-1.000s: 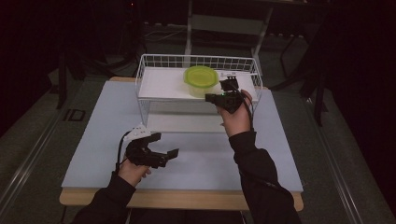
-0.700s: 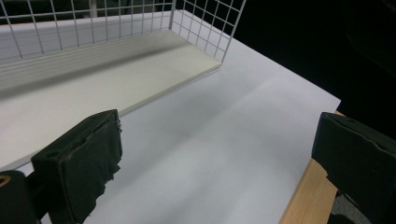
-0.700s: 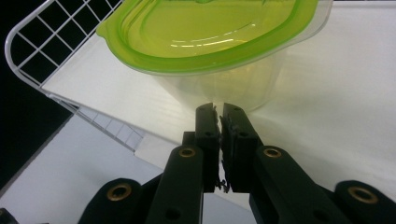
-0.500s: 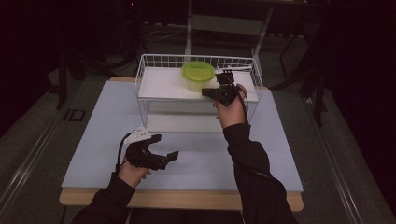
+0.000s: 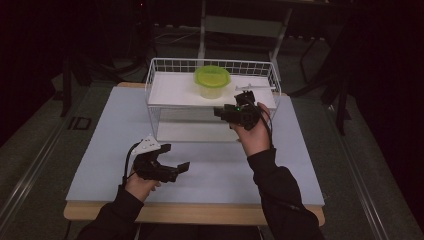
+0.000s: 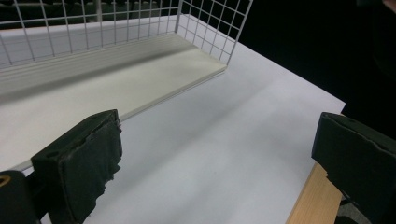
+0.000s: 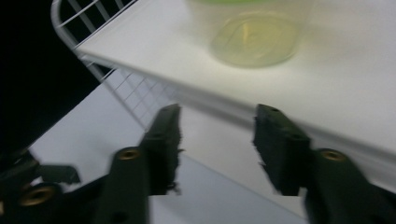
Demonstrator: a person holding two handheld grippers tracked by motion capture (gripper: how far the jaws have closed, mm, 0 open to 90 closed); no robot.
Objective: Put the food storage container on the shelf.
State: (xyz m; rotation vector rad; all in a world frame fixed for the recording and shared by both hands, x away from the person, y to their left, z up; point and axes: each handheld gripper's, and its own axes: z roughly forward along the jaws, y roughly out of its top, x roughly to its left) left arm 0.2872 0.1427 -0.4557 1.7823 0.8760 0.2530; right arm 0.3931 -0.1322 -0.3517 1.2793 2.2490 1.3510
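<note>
A yellow-green plastic bowl [image 5: 212, 80] stands on the top shelf of a white wire rack [image 5: 155, 92]. My right gripper [image 5: 220, 111] hovers in front of the rack's top shelf edge, a little right of and nearer than the bowl, pointing left. Its jaws are open with nothing between them. In the right gripper view the bowl [image 7: 254, 37] sits beyond and above the open gripper [image 7: 217, 116]. My left gripper [image 5: 175, 157] rests low over the table near the front, open and empty. Seen from the left gripper view, that gripper [image 6: 215, 140] faces the rack's lower board [image 6: 116, 79].
A thin white utensil [image 5: 252, 88] lies on the top shelf right of the bowl. The rack stands at the back of a pale blue mat [image 5: 100, 150] on a wooden table [image 5: 200, 214]. Dark floor and stands surround the table.
My right gripper has drawn back from the bowl toward the person and dropped lower. The bowl stays on the top shelf. The left gripper has barely moved.
</note>
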